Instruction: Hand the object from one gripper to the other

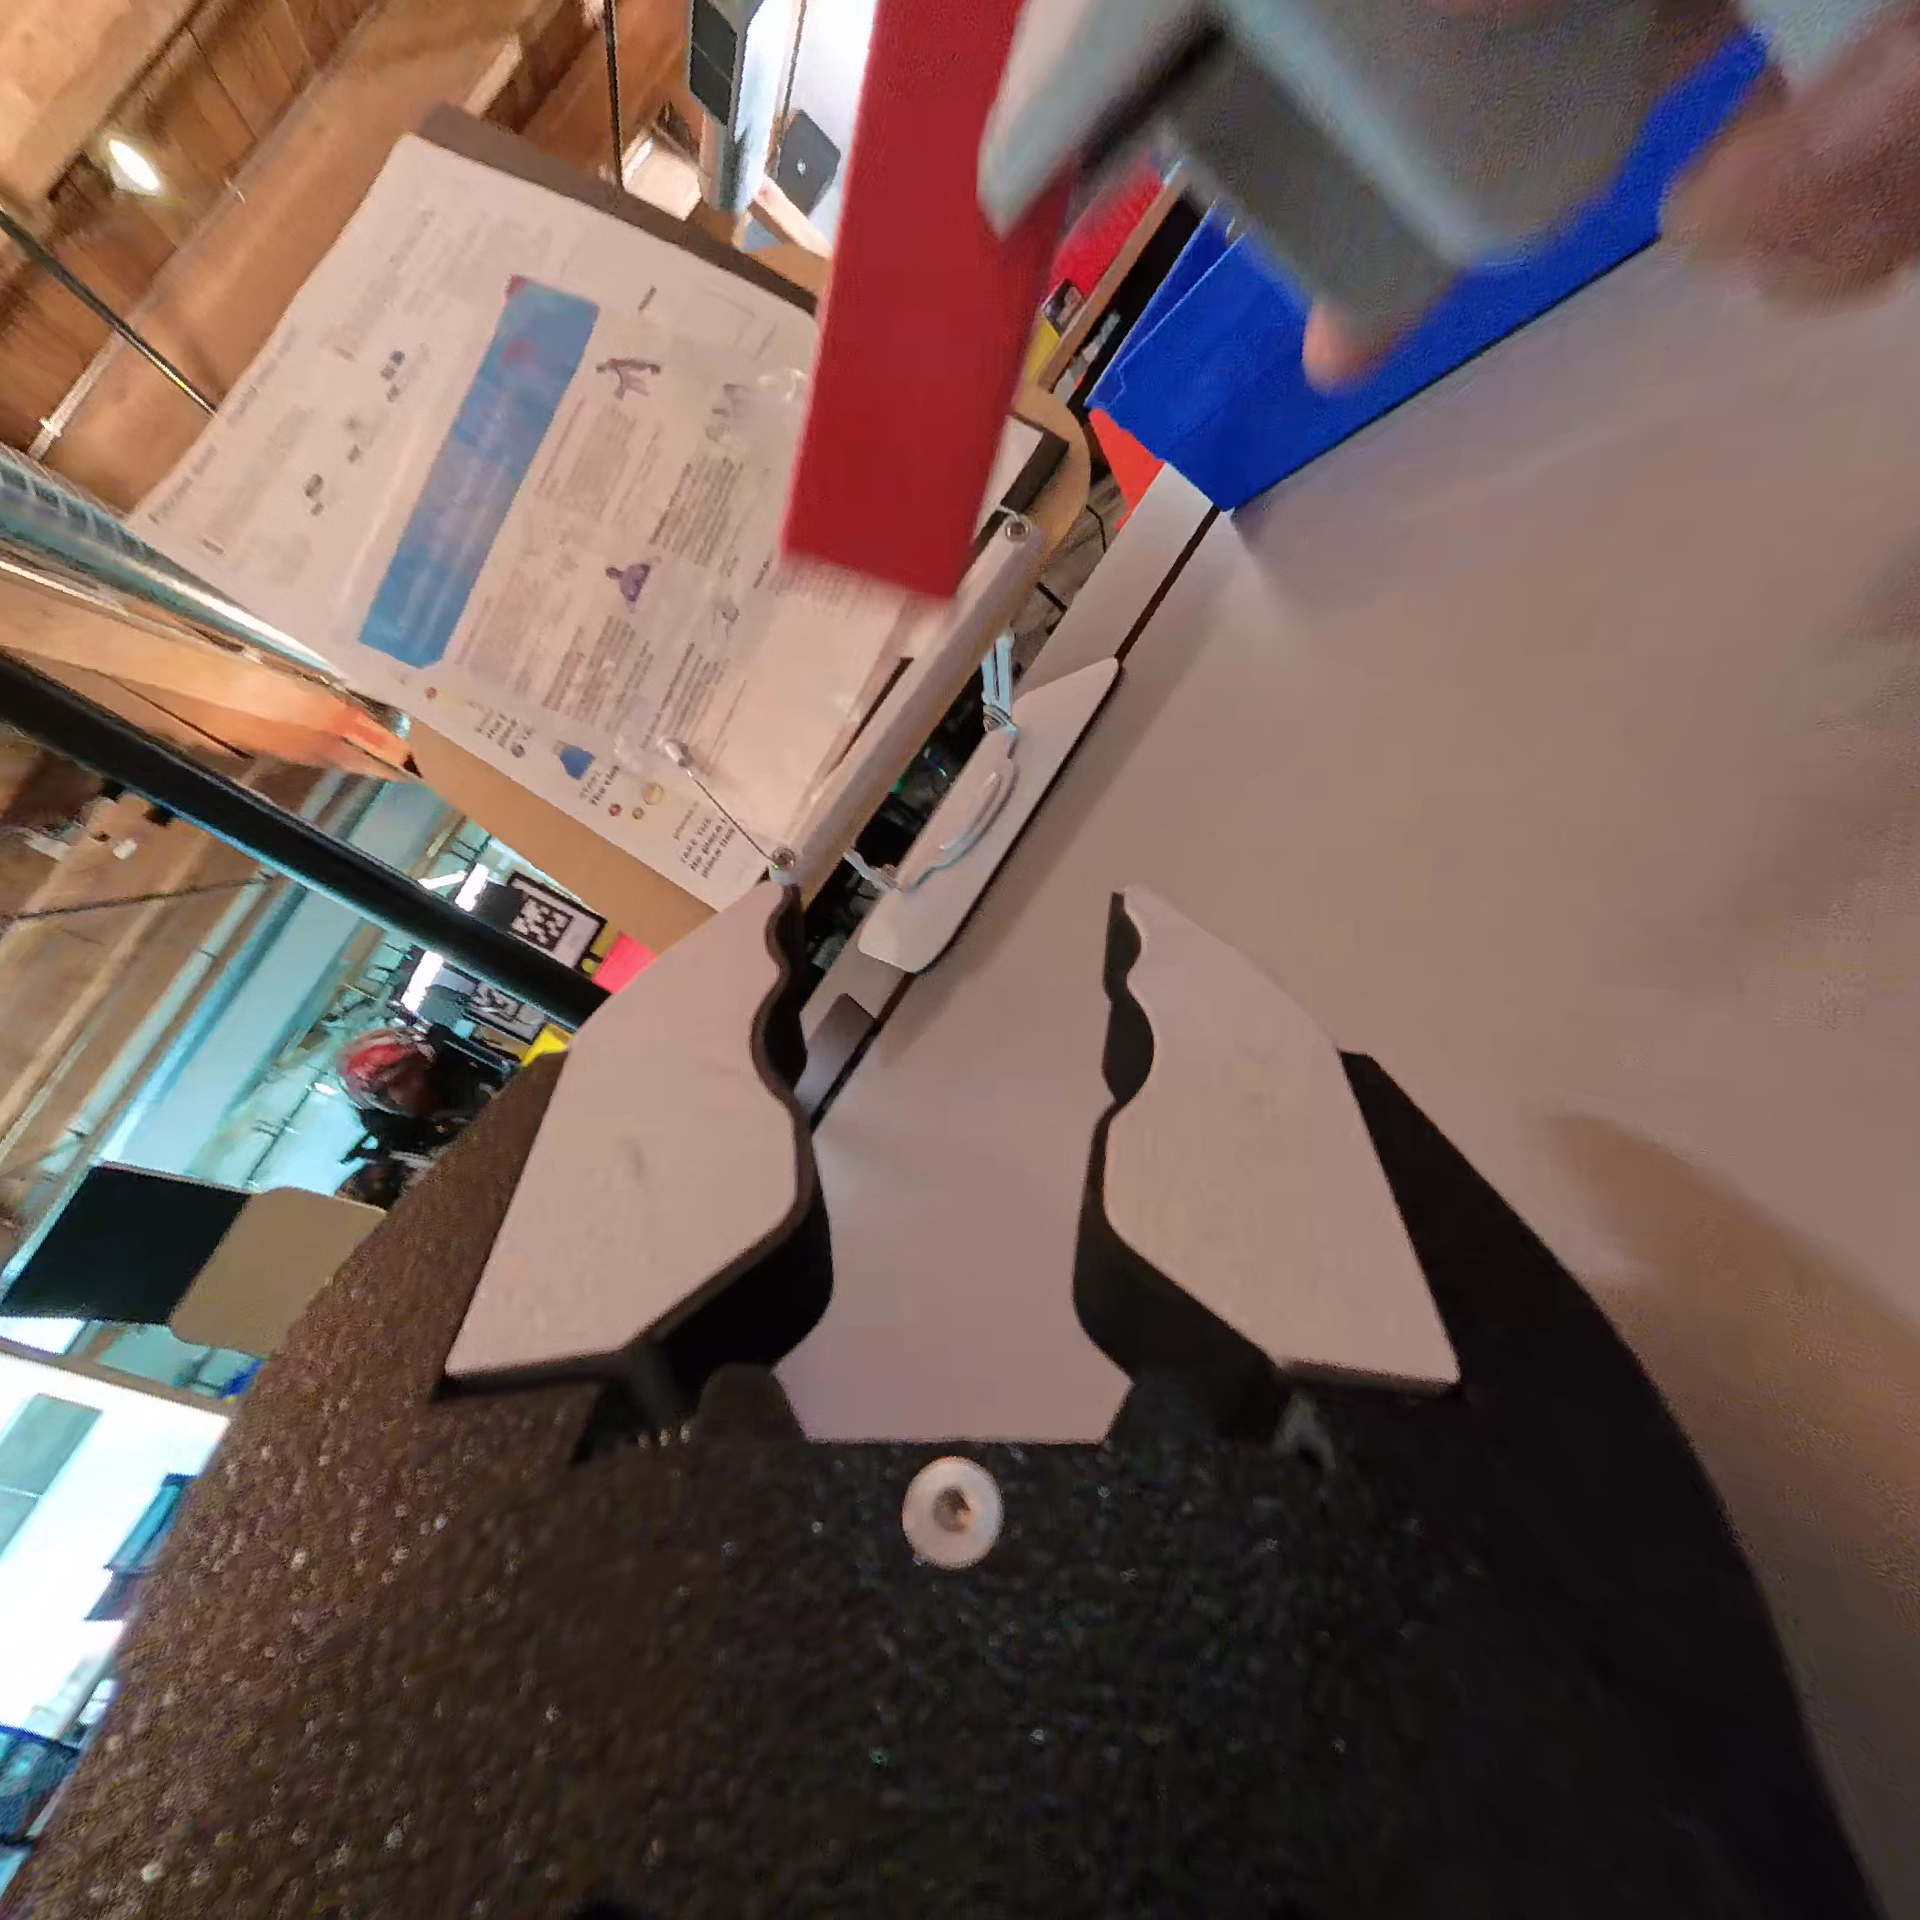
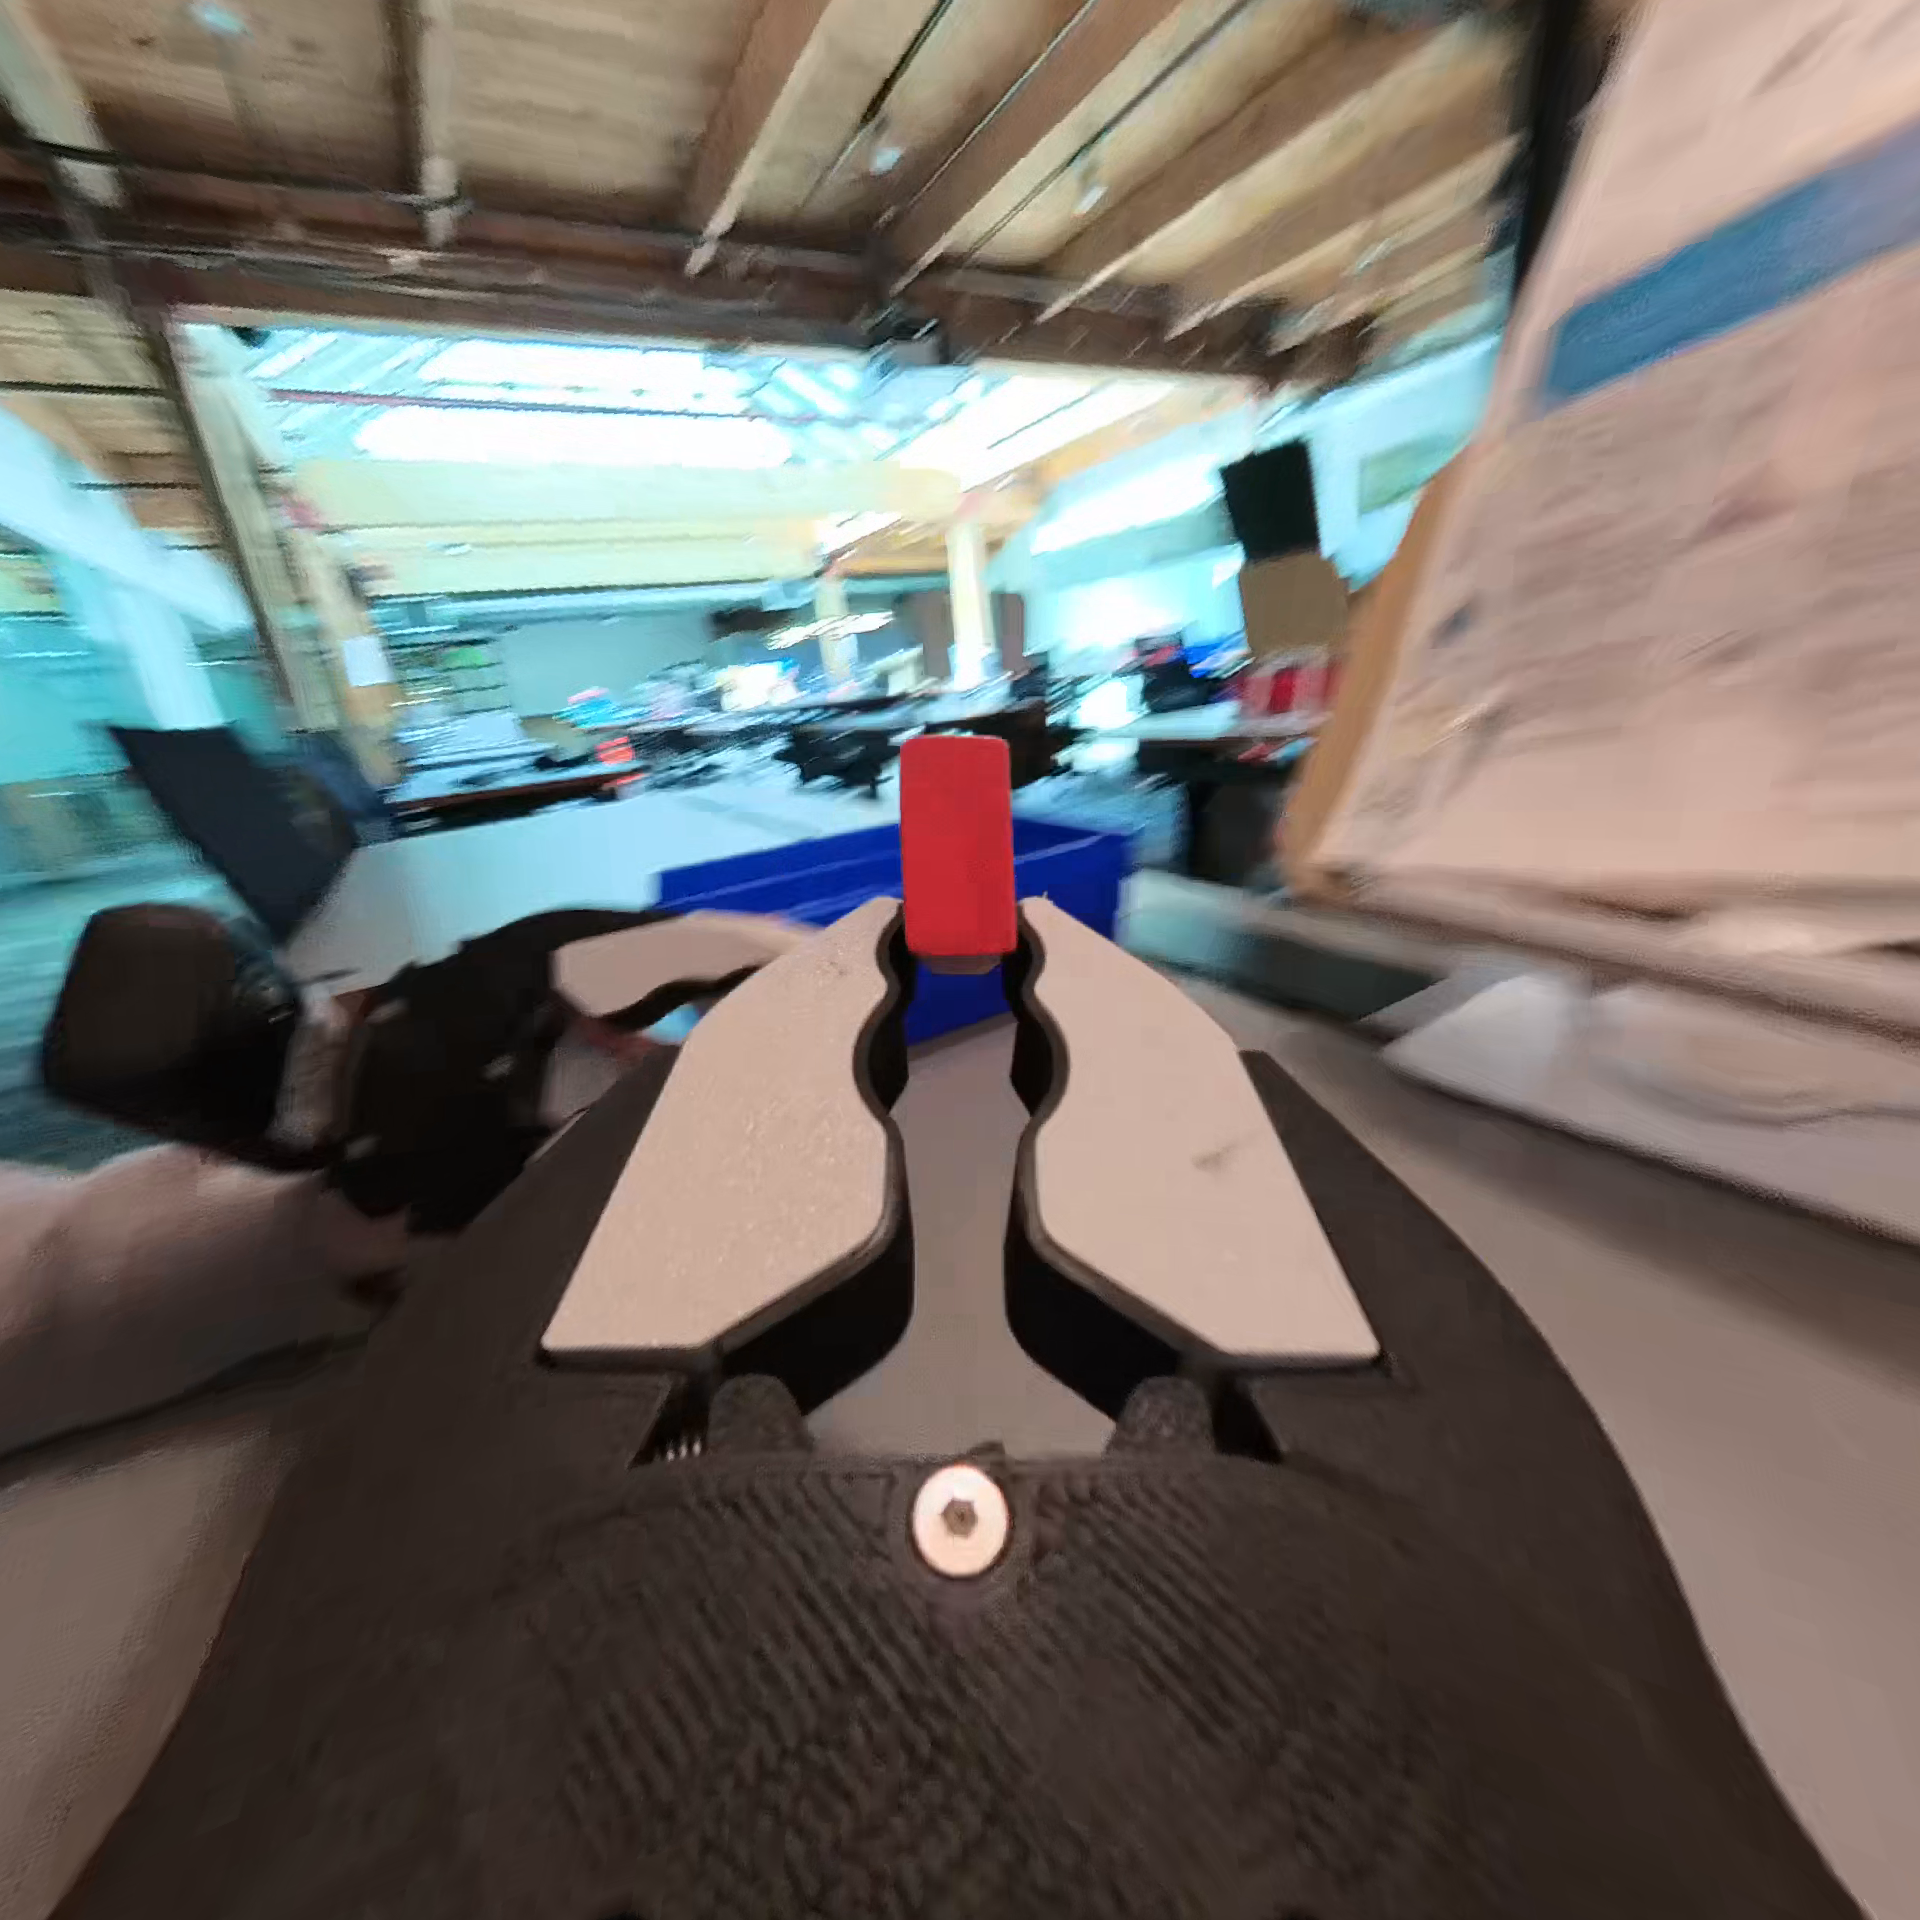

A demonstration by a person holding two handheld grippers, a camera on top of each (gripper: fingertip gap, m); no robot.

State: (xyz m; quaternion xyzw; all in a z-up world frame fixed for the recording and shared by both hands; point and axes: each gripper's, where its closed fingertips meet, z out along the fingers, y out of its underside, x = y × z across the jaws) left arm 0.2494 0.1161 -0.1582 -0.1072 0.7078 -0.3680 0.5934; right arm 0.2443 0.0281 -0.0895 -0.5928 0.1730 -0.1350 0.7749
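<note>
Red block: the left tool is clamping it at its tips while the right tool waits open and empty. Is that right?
No, the tools are swapped. The right wrist view shows the right tool clamping the red block at its tips; the left tool is the open, empty one.

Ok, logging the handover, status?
Right gripper shut on red block. Left gripper open, empty, below the block. Nothing between them.

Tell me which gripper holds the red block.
The right gripper: its fingers pinch the red block at their tips. The left gripper is open, with nothing between its fingers.
</note>
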